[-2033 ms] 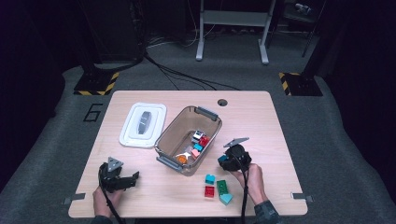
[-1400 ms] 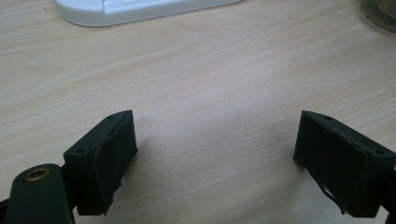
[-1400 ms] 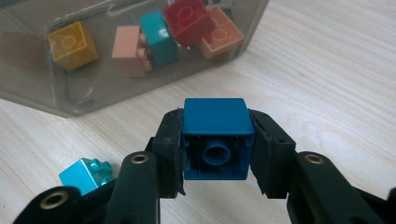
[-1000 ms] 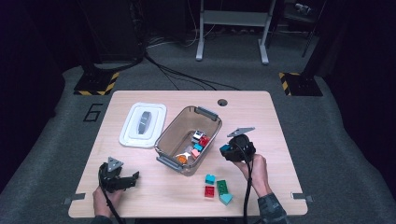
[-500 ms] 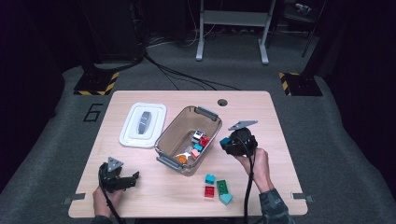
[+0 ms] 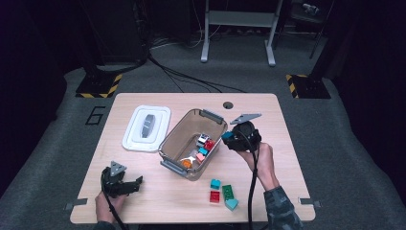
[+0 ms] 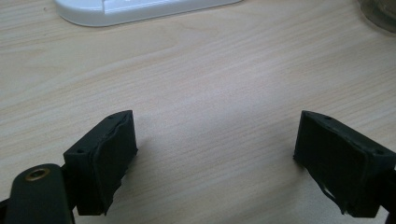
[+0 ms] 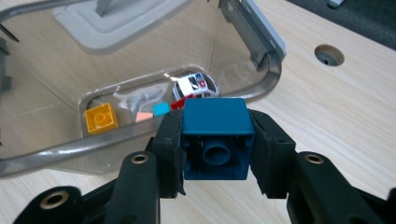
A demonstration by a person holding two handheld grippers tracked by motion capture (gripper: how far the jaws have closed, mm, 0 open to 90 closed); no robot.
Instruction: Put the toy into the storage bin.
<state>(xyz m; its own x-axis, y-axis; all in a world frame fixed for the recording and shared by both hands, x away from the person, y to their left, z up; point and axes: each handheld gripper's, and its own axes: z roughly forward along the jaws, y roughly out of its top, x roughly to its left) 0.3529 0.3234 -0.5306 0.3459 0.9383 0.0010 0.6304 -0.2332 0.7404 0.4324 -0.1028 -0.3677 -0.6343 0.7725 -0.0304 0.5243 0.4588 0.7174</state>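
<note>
Carrying a blue block (image 8: 215, 137) clamped between its jaws, right gripper (image 6: 229, 138) now up at the near rim of the clear bin (image 6: 168, 143), lifted there from low beside the loose blocks (image 6: 222, 192) on the table (image 6: 287, 143) two seconds ago. Left gripper (image 6: 136, 183) unmoved at the table's near left corner, jaws wide apart and empty. Probably only the release over the bin left for this block, then four more to fetch.
</note>
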